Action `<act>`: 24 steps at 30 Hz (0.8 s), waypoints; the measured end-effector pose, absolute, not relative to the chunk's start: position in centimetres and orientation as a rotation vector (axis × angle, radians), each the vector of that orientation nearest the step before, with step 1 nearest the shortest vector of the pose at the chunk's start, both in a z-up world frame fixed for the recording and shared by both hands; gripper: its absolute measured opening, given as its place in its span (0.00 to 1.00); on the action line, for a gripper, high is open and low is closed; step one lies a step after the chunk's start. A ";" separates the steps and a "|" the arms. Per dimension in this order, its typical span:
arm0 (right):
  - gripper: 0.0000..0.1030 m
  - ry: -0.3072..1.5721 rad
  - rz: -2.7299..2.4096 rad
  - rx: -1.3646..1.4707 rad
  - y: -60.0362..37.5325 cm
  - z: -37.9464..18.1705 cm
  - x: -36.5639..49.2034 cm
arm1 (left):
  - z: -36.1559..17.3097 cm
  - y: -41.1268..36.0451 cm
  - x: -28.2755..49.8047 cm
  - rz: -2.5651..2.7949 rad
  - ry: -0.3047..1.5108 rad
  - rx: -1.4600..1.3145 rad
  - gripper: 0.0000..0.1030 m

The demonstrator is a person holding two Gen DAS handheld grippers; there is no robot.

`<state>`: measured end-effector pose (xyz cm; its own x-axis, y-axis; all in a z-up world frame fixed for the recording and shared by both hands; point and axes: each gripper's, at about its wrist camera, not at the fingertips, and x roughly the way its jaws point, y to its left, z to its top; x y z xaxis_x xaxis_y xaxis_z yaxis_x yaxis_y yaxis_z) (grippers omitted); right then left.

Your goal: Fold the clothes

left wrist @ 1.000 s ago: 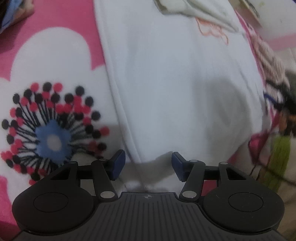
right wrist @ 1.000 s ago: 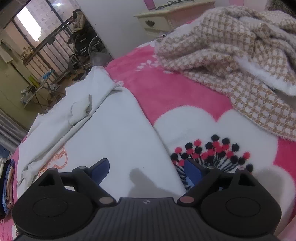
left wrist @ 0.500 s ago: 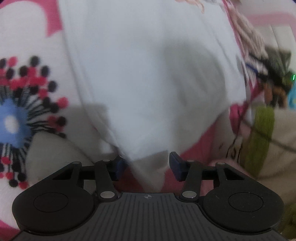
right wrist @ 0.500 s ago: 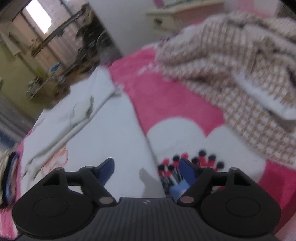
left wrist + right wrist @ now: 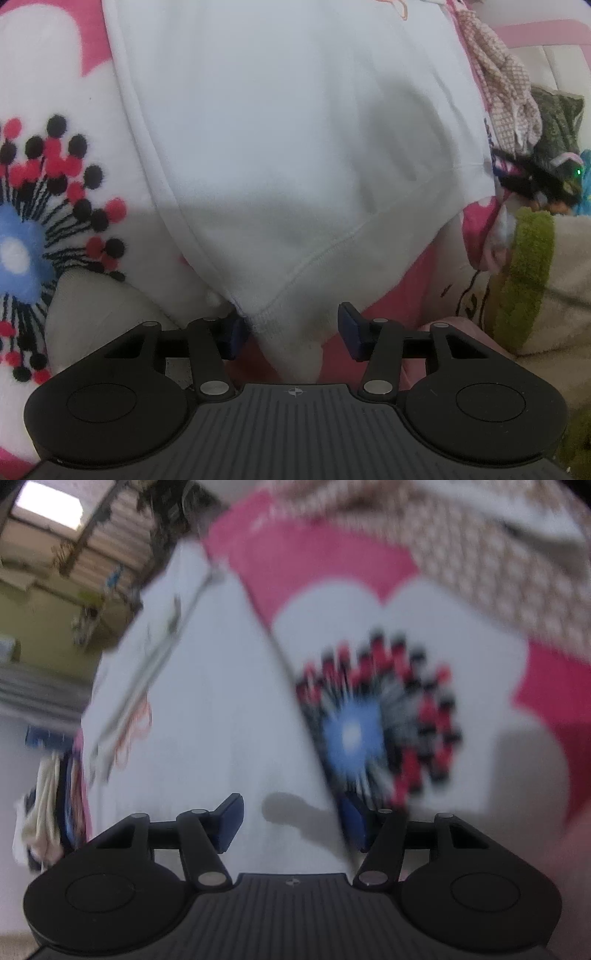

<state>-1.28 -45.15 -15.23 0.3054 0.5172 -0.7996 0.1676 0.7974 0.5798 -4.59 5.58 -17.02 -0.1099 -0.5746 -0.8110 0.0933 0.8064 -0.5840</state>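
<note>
Left wrist view: the left gripper (image 5: 293, 330) stands parted around the hem corner of the white garment (image 5: 295, 147), not pinching it. The right gripper (image 5: 291, 825) is closing over the garment's side edge, nothing clamped. The garment lies spread on the pink flowered blanket (image 5: 48, 206); the folding looks barely begun.

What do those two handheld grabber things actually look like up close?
Both look alike. The left gripper and the right gripper each have a dark grey ribbed body with a small crosshair mark, two round black discs at the sides, and black linkage arms with silver pivot pins. The fingers end in dark blue pads. No cables or sleeves show.
</note>
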 end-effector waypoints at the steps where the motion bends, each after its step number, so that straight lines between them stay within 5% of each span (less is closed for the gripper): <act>1: 0.56 1.287 0.261 0.640 -45.0 -15.3 -1.7 | -17.0 5.7 -4.6 -0.589 1.590 -0.390 0.47; 3: 0.52 1.307 0.277 0.649 -44.9 -15.2 -2.2 | -17.1 5.7 -4.7 -0.582 1.590 -0.397 0.46; 5: 0.30 1.319 0.308 0.680 -44.9 -15.2 -2.3 | -17.3 5.6 -4.7 -0.571 1.591 -0.410 0.45; 9: 0.23 1.332 0.339 0.702 -44.7 -15.6 -2.2 | -17.4 5.3 -4.8 -0.566 1.591 -0.409 0.45; 11: 0.09 1.352 0.330 0.707 -44.7 -16.2 -2.2 | -17.3 5.1 -4.8 -0.560 1.588 -0.389 0.37; 16: 0.08 1.346 0.327 0.707 -44.4 -16.2 -2.2 | -16.8 5.2 -5.0 -0.595 1.576 -0.358 0.15; 24: 0.07 1.296 0.366 0.700 -44.0 -15.2 -2.5 | -14.8 4.6 -5.1 -0.661 1.500 -0.272 0.04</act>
